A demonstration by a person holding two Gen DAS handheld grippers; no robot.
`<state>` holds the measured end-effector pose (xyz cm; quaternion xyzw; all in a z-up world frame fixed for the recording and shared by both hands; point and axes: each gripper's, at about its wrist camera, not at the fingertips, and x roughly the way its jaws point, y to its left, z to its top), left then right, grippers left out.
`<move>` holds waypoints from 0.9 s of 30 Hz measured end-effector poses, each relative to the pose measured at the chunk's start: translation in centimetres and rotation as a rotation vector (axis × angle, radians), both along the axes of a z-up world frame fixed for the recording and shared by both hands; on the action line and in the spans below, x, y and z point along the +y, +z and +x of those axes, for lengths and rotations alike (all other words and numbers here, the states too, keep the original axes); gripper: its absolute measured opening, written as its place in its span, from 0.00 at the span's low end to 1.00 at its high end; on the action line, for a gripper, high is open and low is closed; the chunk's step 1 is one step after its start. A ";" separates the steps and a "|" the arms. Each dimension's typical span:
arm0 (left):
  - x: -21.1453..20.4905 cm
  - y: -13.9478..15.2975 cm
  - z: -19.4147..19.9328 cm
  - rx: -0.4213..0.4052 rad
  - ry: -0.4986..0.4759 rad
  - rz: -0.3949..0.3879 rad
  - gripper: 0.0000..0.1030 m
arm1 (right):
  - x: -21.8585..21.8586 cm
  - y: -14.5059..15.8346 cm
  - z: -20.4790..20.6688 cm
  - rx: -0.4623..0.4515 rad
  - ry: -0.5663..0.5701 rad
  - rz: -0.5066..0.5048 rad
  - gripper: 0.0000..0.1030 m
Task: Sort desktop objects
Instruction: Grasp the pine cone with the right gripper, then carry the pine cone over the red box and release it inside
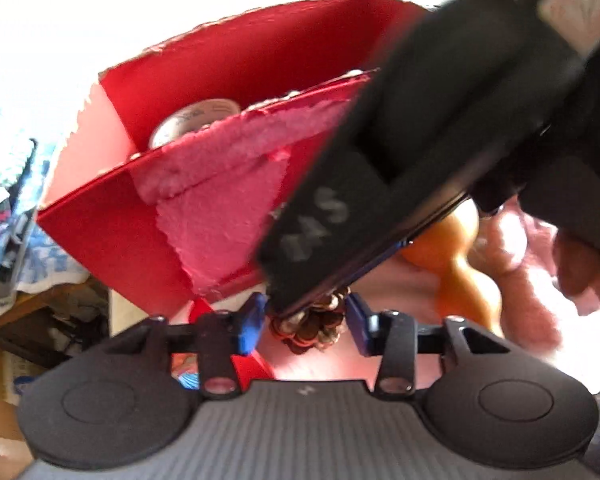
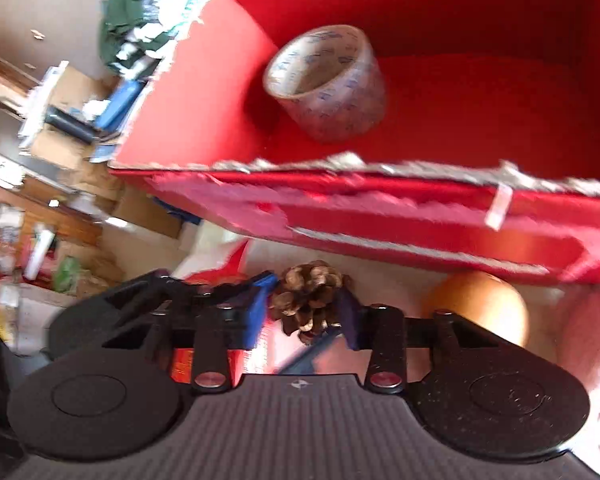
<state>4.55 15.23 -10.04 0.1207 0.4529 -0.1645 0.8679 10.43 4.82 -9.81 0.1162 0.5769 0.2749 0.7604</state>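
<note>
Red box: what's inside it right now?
In the red box a clear tape roll lies on the floor by the left wall. The near wall hides the floor's front strip, and the frame crops the right end. The pine cone is outside, in the right tongs.

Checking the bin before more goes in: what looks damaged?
The red box has ragged, torn rims, and its front wall is peeled to pale pink patches. The tape roll inside looks fine.

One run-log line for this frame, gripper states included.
right gripper: shut on brown pine cone | left gripper: open | red cardboard box: holds clear tape roll
</note>
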 end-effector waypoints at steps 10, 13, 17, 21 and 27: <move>-1.5 6.2 -1.6 -0.103 -0.157 -0.073 0.32 | -3.8 5.3 -2.5 -0.084 -0.100 0.048 0.28; -1.3 10.0 -1.5 -0.167 -0.186 -0.124 0.32 | -5.3 8.9 -3.2 -0.151 -0.125 0.083 0.24; -0.6 11.0 1.1 -0.158 -0.168 -0.133 0.32 | -5.7 13.1 -2.6 -0.270 -0.135 0.104 0.23; 0.4 9.8 4.5 -0.097 -0.127 -0.119 0.30 | -4.7 13.9 0.4 -0.353 -0.112 0.051 0.22; 1.9 8.2 9.7 -0.006 -0.066 -0.097 0.30 | -1.7 8.4 7.1 -0.178 -0.078 -0.013 0.22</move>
